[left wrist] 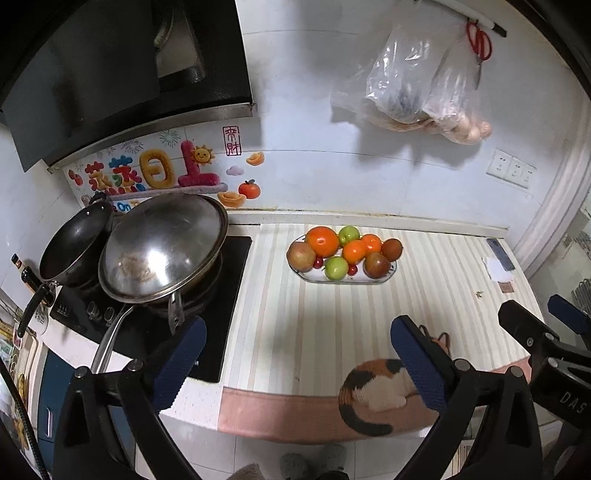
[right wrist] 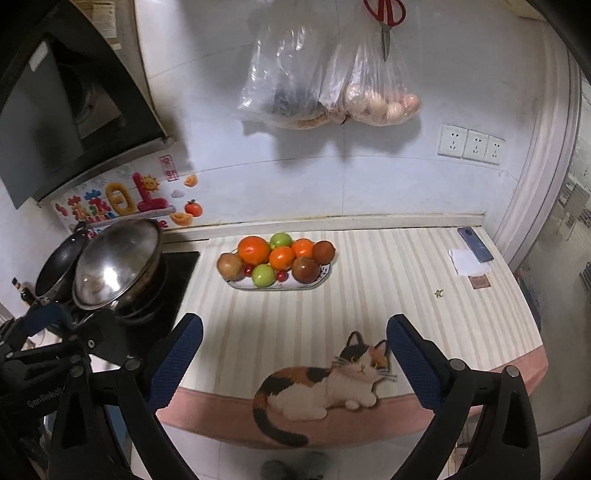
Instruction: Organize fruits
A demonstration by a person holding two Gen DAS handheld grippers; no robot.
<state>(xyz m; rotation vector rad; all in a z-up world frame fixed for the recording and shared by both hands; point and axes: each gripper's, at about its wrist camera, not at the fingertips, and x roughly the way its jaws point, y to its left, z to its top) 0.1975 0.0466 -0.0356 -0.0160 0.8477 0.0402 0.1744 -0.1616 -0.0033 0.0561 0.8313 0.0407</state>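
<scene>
A white oval plate [left wrist: 369, 281] [right wrist: 314, 283] stands on the striped mat near the back wall. It holds several fruits: oranges [left wrist: 323, 240] [right wrist: 253, 250], green apples [left wrist: 336, 268] [right wrist: 263, 275], reddish-brown apples [left wrist: 376, 264] [right wrist: 305, 269] and small cherries [left wrist: 318, 263]. My left gripper [left wrist: 297, 354] is open and empty, well in front of the plate above the mat's front part. My right gripper [right wrist: 294, 354] is open and empty, above the cat picture [right wrist: 325, 384], also well short of the plate. The right gripper also shows at the right edge of the left wrist view [left wrist: 535, 321].
A stove with a steel wok [left wrist: 162, 245] [right wrist: 118, 264] and a black pan [left wrist: 74, 245] lies left of the mat. A phone [right wrist: 474, 244] and paper lie at the back right. Plastic bags [right wrist: 325, 74] and scissors [right wrist: 384, 14] hang on the wall. The counter's front edge is close below the grippers.
</scene>
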